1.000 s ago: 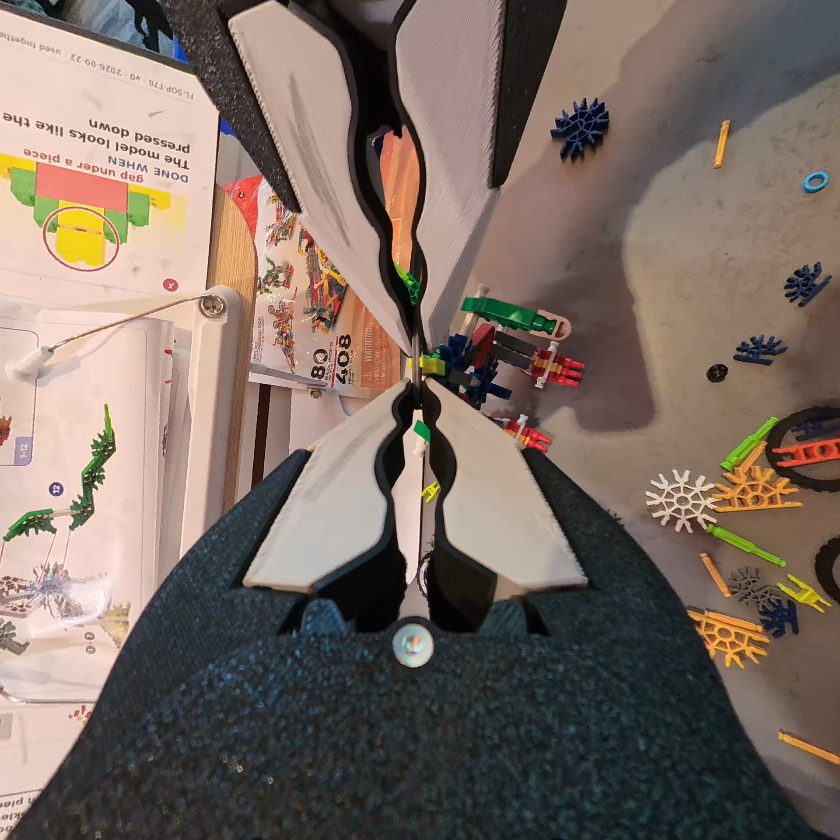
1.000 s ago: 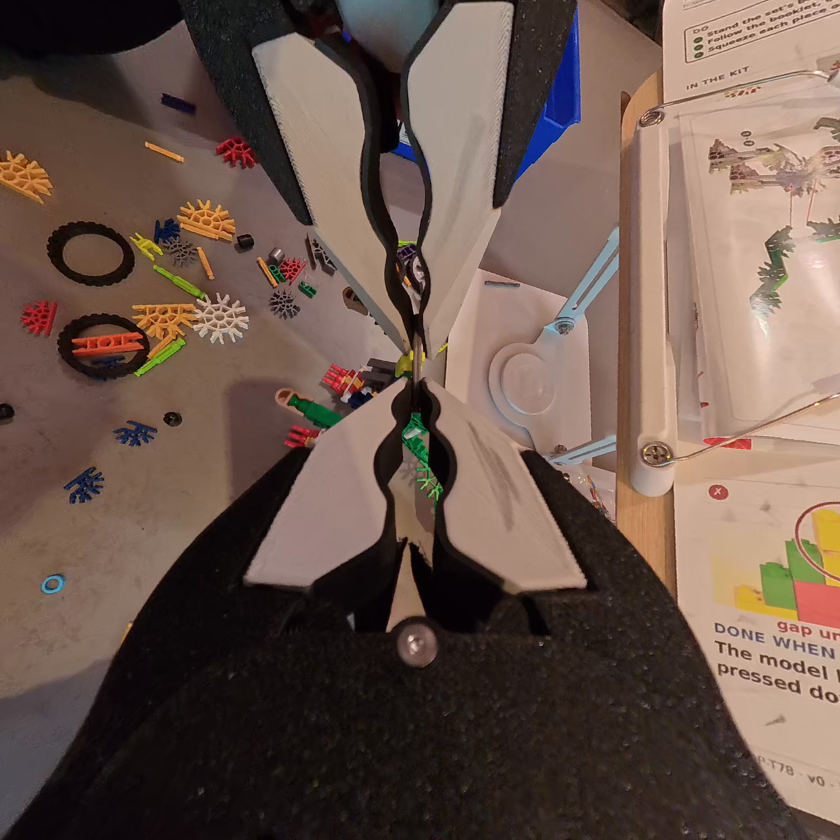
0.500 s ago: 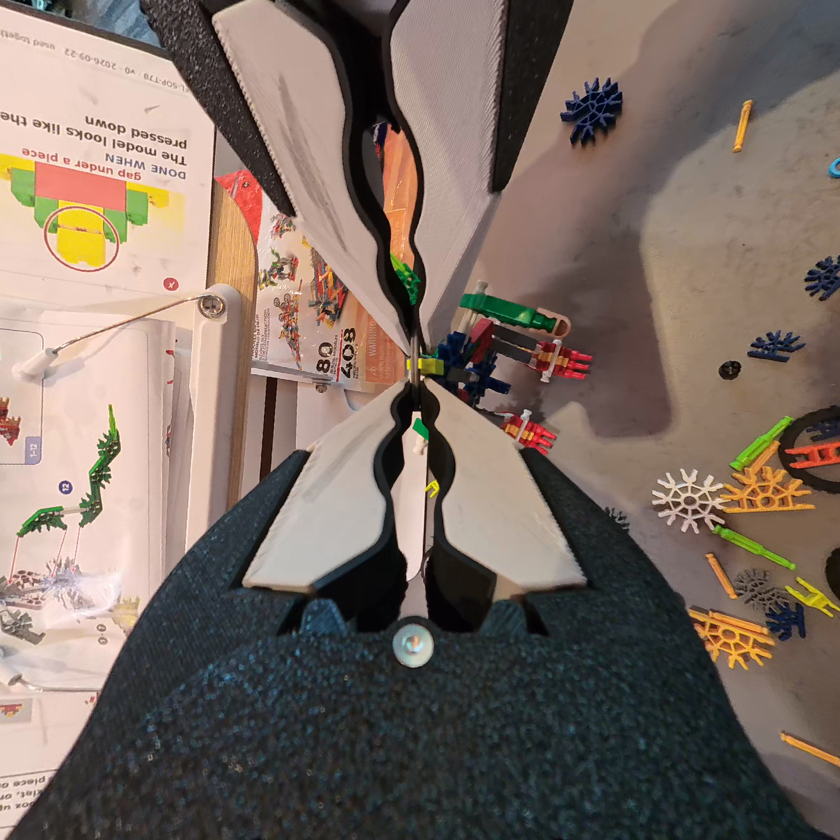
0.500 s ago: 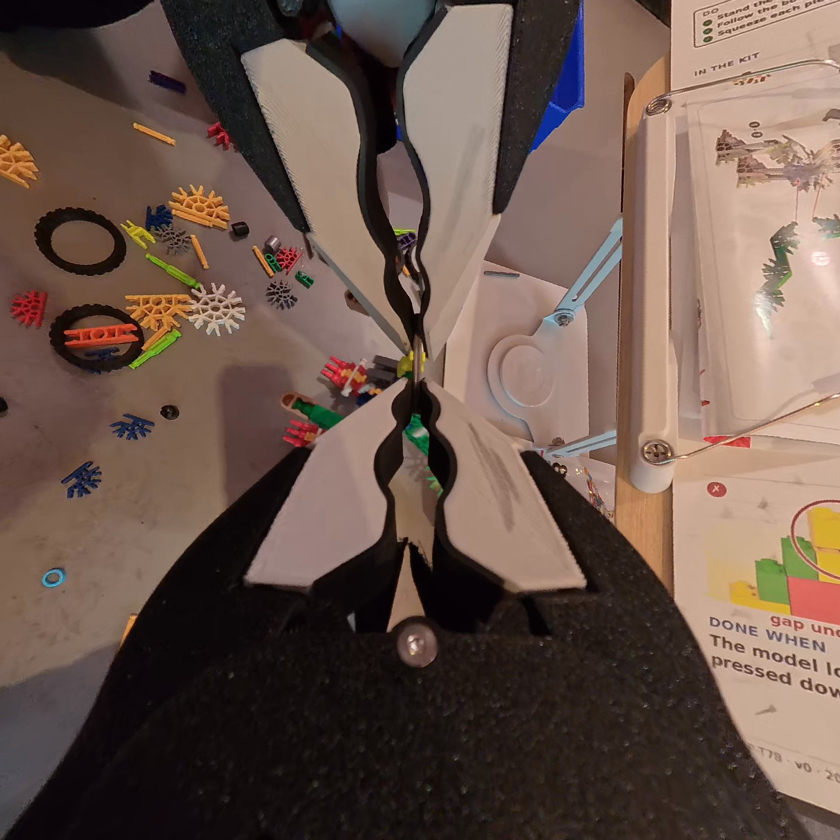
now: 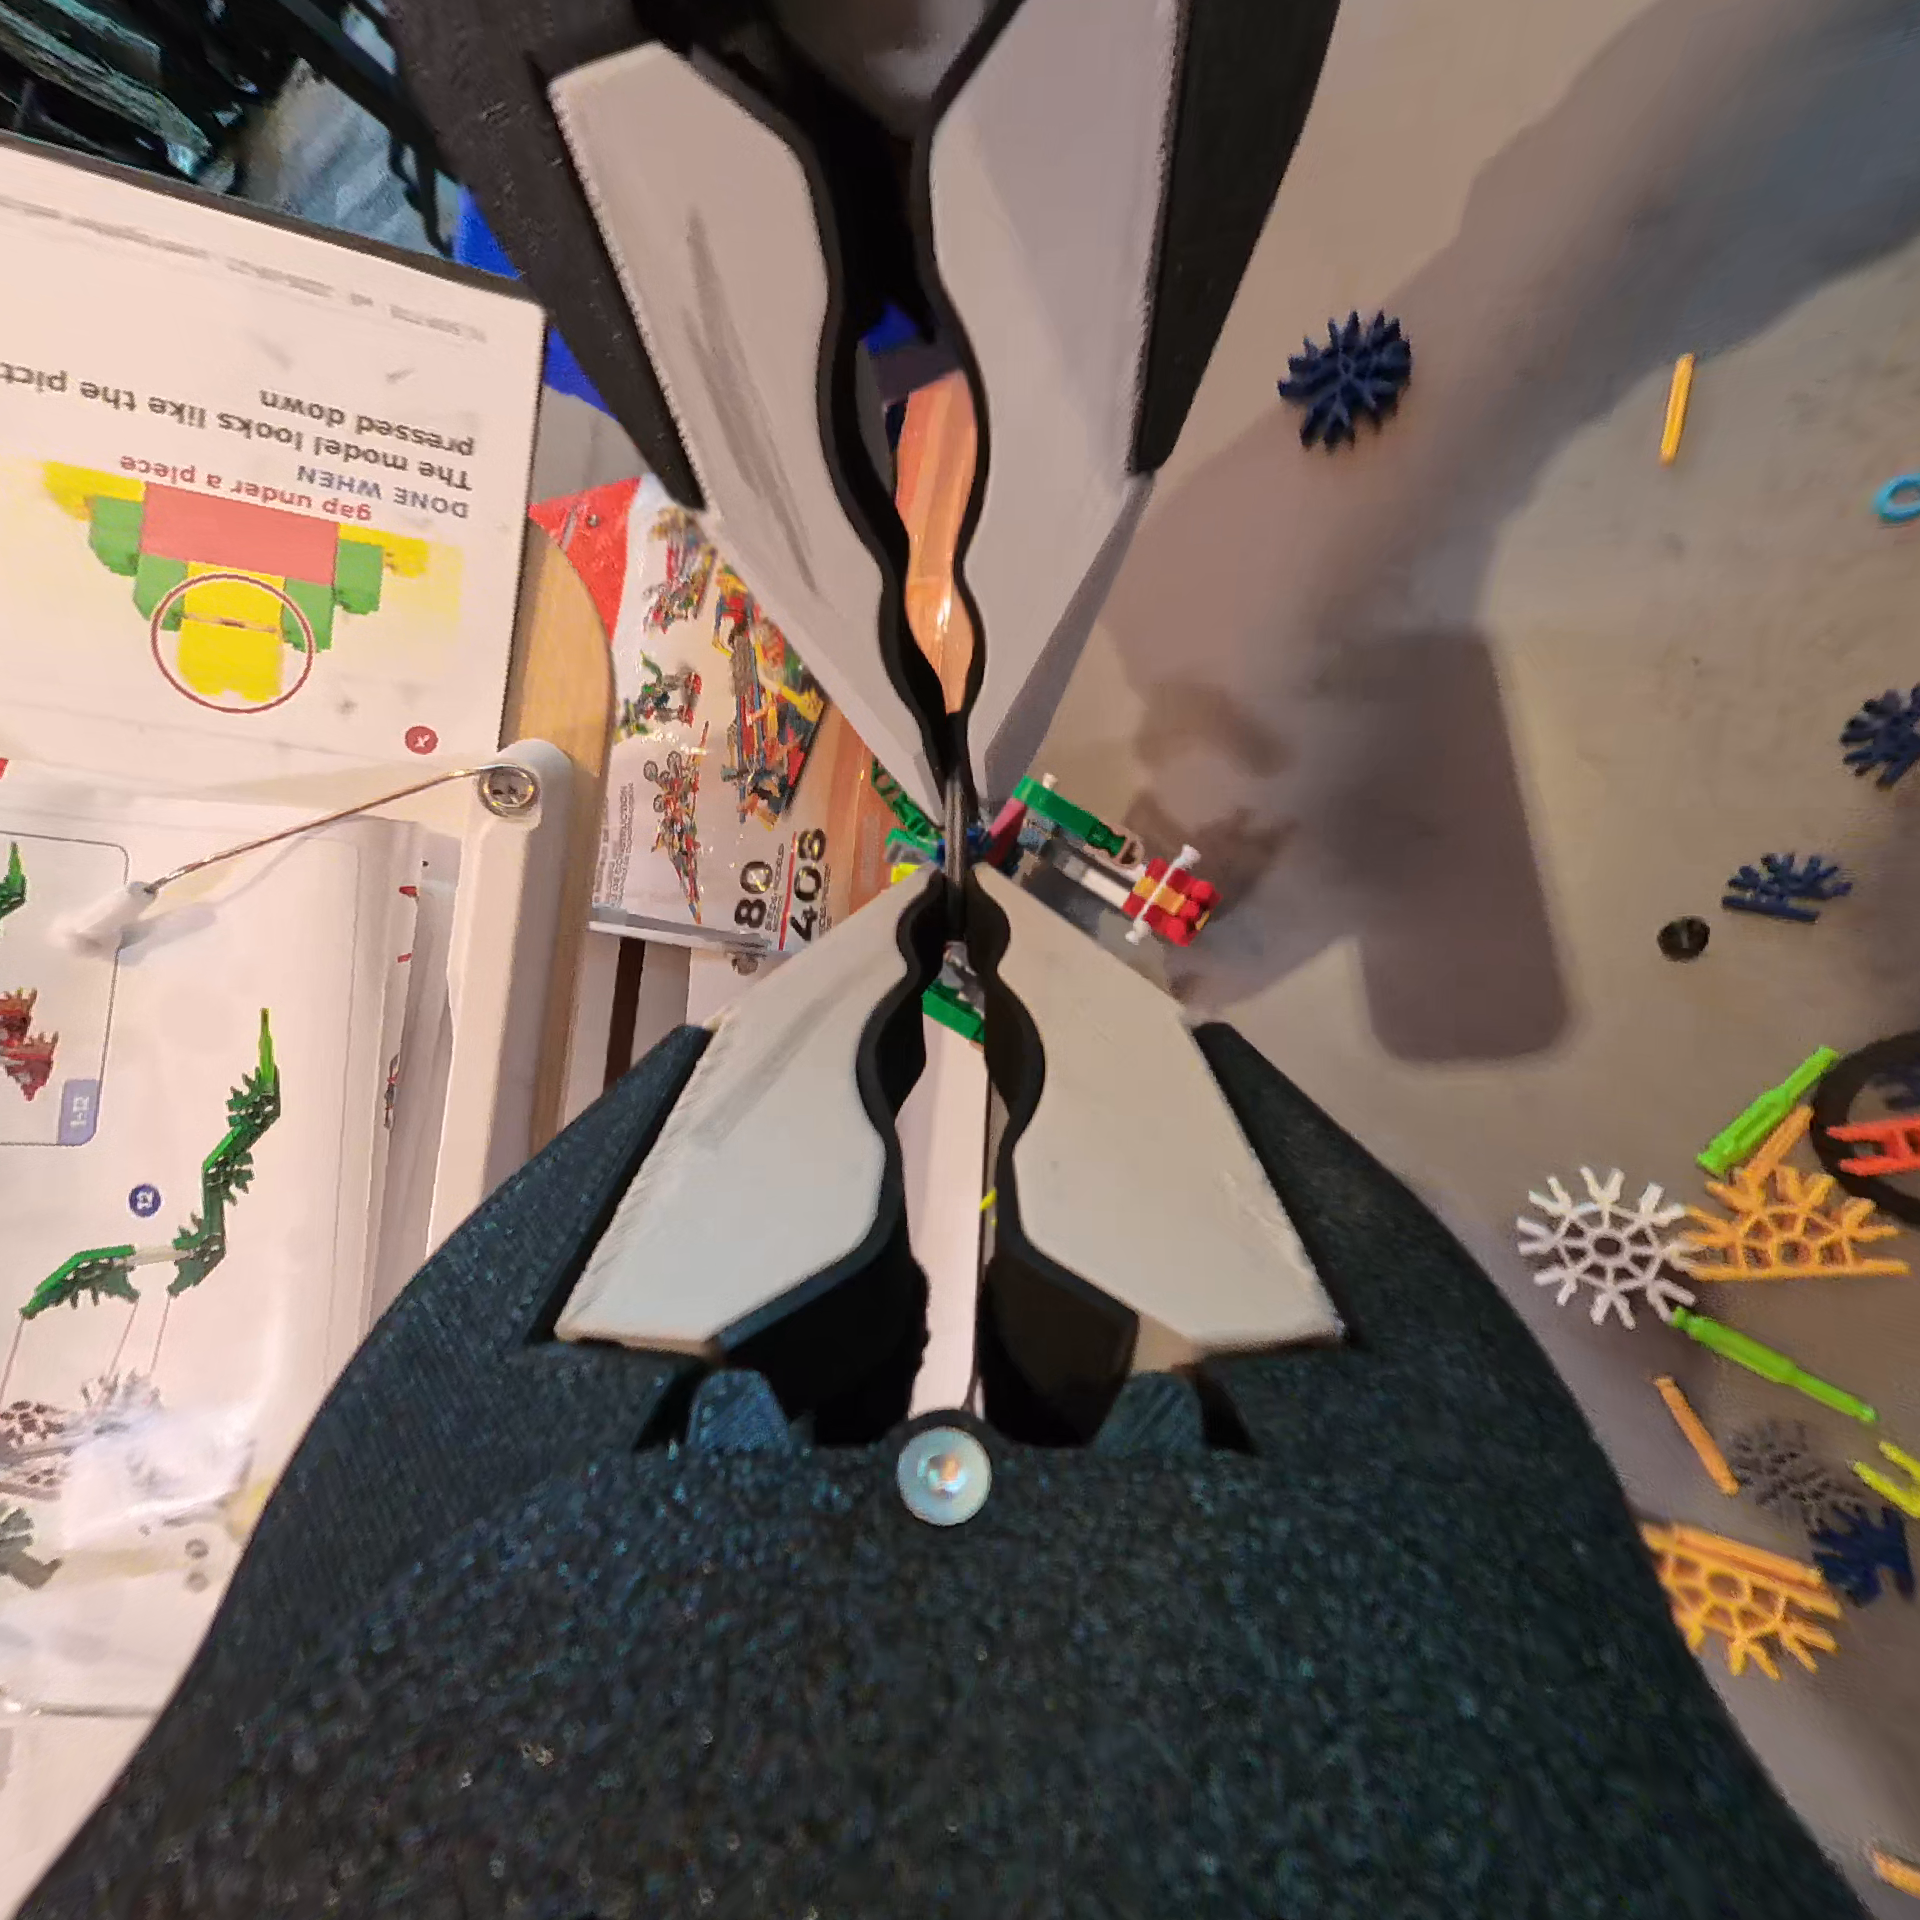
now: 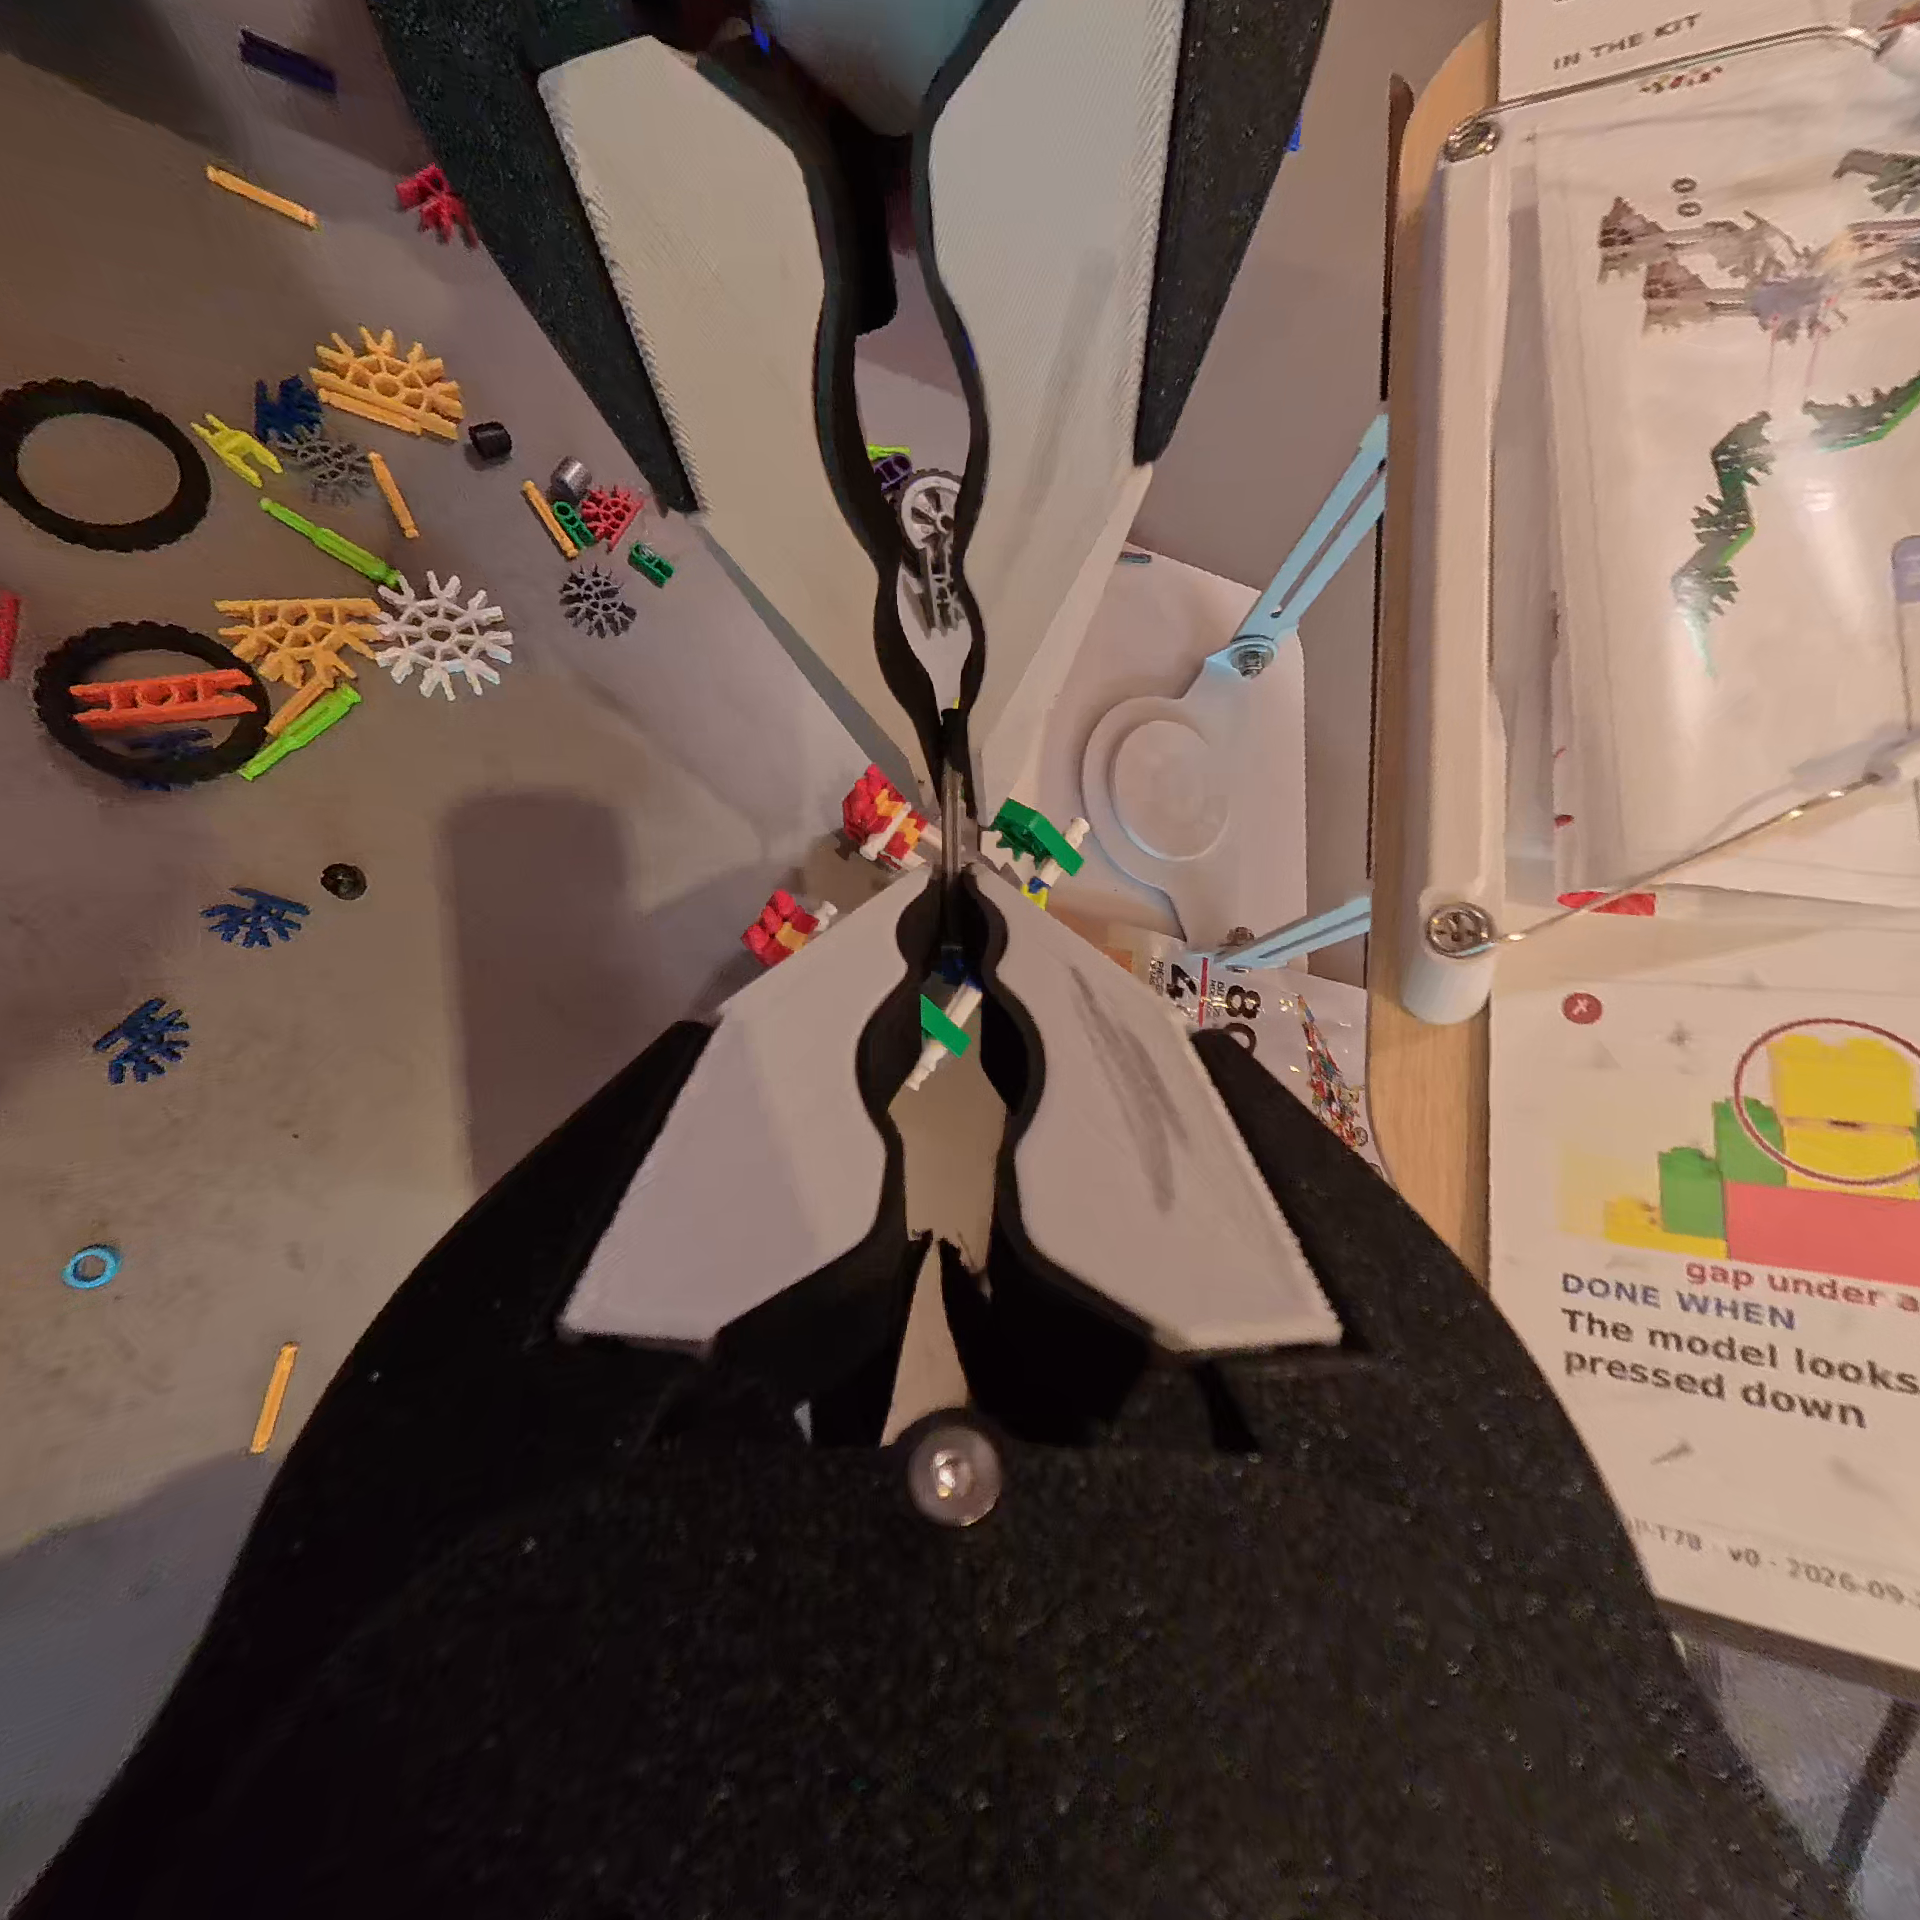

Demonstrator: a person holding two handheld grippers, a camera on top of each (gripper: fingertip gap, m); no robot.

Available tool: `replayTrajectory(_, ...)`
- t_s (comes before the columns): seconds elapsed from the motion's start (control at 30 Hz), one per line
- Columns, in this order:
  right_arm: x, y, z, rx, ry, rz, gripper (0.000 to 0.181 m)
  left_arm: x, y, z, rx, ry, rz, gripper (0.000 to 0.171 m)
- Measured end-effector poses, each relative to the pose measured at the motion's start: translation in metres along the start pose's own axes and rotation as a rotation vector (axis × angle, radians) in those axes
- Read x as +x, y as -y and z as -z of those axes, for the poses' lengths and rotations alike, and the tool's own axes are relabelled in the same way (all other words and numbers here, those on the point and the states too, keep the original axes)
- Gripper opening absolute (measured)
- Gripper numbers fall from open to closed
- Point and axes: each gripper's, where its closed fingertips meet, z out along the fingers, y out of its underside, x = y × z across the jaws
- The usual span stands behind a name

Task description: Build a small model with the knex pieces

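Note:
A small construction-toy model of green, red, blue and white pieces [image 5: 1091,854] hangs between my two grippers, which meet tip to tip above the grey table [image 5: 1455,520]. My left gripper [image 5: 951,896] is shut on it from below in the left wrist view; my right gripper [image 5: 951,767] is shut on it from above. In the right wrist view my right gripper [image 6: 951,885] is shut, with a green piece and white rod [image 6: 943,1023] between its fingers. The model's red part [image 6: 883,821] and green part [image 6: 1034,836] flank the tips. The left gripper [image 6: 951,750] closes in from above.
Loose pieces lie on the table: a white snowflake connector [image 6: 442,634], yellow fan connectors [image 6: 390,390], black tyres [image 6: 99,462], blue connectors [image 5: 1345,379], green and yellow rods. An instruction booklet on a wooden stand [image 5: 208,1039], a printed sheet [image 5: 239,499] and a kit leaflet [image 5: 717,748] lie beside them.
Both grippers stay shut tip to tip. The model between them has turned: its green part now shows right of the tips in the right wrist view. Both views have drifted slightly.

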Motion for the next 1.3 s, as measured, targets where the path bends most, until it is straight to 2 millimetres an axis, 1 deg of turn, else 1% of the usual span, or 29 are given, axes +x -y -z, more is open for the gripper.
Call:
replayTrajectory(0.1,0.006,-0.008,0.001,-0.058,-0.054,0.005,0.001,-0.007,0.003,-0.008,0.038,0.02,0.014,0.001)
replayTrajectory(0.17,0.012,-0.015,0.004,-0.1,-0.101,0.001,0.001,-0.014,0.007,-0.012,0.052,0.074,-0.007,0.001)
replayTrajectory(0.27,0.015,-0.018,0.015,-0.092,-0.127,-0.026,0.001,-0.019,0.017,-0.015,0.082,0.104,-0.006,0.002)
replayTrajectory(0.37,0.016,-0.024,0.018,-0.073,-0.14,-0.071,0.001,-0.021,0.022,-0.017,0.147,0.073,0.045,0.003)
replayTrajectory(0.47,0.019,-0.038,0.016,-0.096,-0.158,-0.11,0.001,-0.026,0.014,-0.025,0.141,0.079,0.073,0.006)
replayTrajectory(0.53,0.021,-0.048,0.015,-0.121,-0.167,-0.136,0.001,-0.029,0.004,-0.032,0.102,0.095,0.089,0.009)
replayTrajectory(0.63,0.022,-0.061,0.013,-0.158,-0.169,-0.167,0.001,-0.018,-0.011,-0.039,0.045,0.014,0.101,0.016)
replayTrajectory(0.7,0.023,-0.066,0.013,-0.167,-0.162,-0.177,0.001,-0.007,-0.021,-0.045,0.009,-0.056,0.118,0.027)
replayTrajectory(0.77,0.023,-0.069,0.012,-0.171,-0.156,-0.183,0.001,-0.007,-0.027,-0.05,0.0,-0.063,0.125,0.028)
replayTrajectory(0.83,0.022,-0.071,0.01,-0.179,-0.145,-0.18,0.001,-0.01,-0.029,-0.056,0.004,-0.045,0.125,0.027)
replayTrajectory(0.9,0.021,-0.072,0.009,-0.184,-0.14,-0.178,0.001,-0.006,-0.034,-0.06,-0.007,-0.07,0.127,0.026)
replayTrajectory(0.97,0.02,-0.071,0.008,-0.182,-0.14,-0.177,0.001,-0.006,-0.041,-0.065,-0.033,-0.063,0.118,0.018)
replayTrajectory(1.0,0.021,-0.071,0.008,-0.181,-0.142,-0.176,0.001,-0.007,-0.043,-0.065,-0.038,-0.063,0.119,0.017)
replayTrajectory(1.17,0.021,-0.071,0.011,-0.174,-0.144,-0.181,0.001,-0.005,-0.043,-0.065,-0.023,-0.078,0.12,0.015)
replayTrajectory(1.3,0.022,-0.072,0.013,-0.169,-0.145,-0.184,0.002,0.004,-0.043,-0.06,-0.031,-0.122,0.107,0.012)
